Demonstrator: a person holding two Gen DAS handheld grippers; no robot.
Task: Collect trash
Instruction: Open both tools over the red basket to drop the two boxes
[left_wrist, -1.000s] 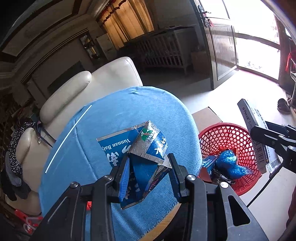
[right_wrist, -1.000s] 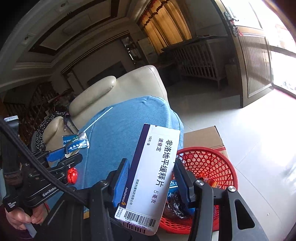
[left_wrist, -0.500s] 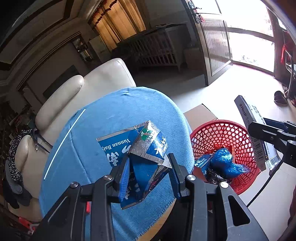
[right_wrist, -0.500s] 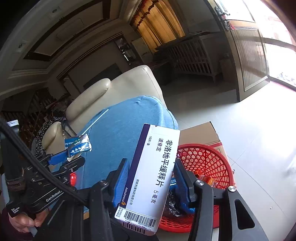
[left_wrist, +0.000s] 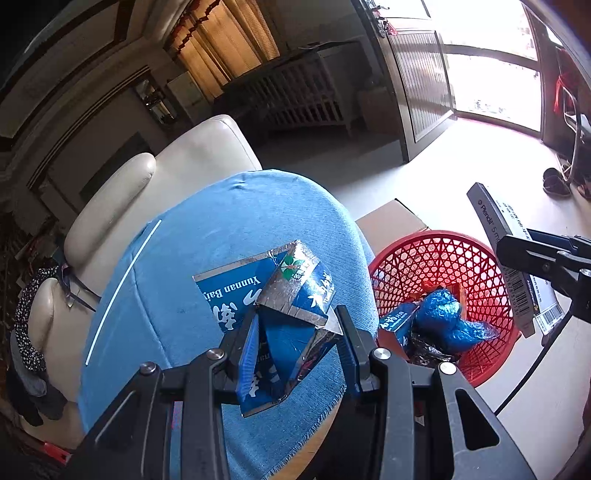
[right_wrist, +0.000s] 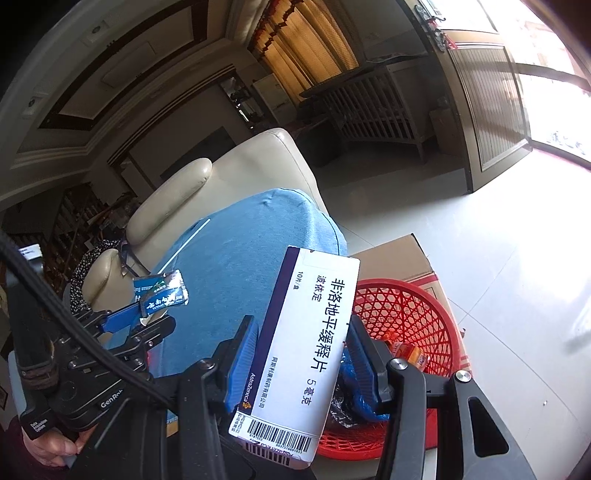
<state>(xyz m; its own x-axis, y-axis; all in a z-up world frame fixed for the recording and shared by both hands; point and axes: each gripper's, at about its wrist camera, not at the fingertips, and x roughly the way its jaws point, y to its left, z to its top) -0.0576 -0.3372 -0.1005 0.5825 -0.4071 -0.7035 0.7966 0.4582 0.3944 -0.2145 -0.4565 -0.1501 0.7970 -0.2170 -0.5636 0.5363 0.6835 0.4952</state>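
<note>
**Both grippers loaded beside the red basket**

A cream leather sofa (left_wrist: 122, 206) fills the left background, and in front of it stands a desk draped in a blue cloth (left_wrist: 229, 236), with a thin white line running across the cloth's left part. To the right of the desk, on the pale tiled floor (right_wrist: 498, 266), a brown cardboard box (right_wrist: 399, 258) lies against the far side of a red mesh basket (left_wrist: 436, 258). The basket sits just beside the desk's edge, lower than the tabletop. Inside it lie a crumpled blue plastic bag (left_wrist: 447, 325), a small blue packet and some dark wrapping; the right wrist view also shows an orange scrap near the basket's wall.

The right gripper (right_wrist: 303, 354) pinches a white medicine box (right_wrist: 306, 347) with a dark purple side stripe, Chinese lettering and a barcode at its near end. The box stands lengthwise between the blue pads, held in the air with the basket right behind it. In the left wrist view the same box (left_wrist: 506, 251) hangs above the basket's right rim.

The left gripper (left_wrist: 295, 339) is closed on a torn blue and silver foil wrapper (left_wrist: 288, 302), its flap folded open and printed with white characters and the words "Yunnan Bai". The wrapper is held above the desk's near right part, short of the basket.
</note>
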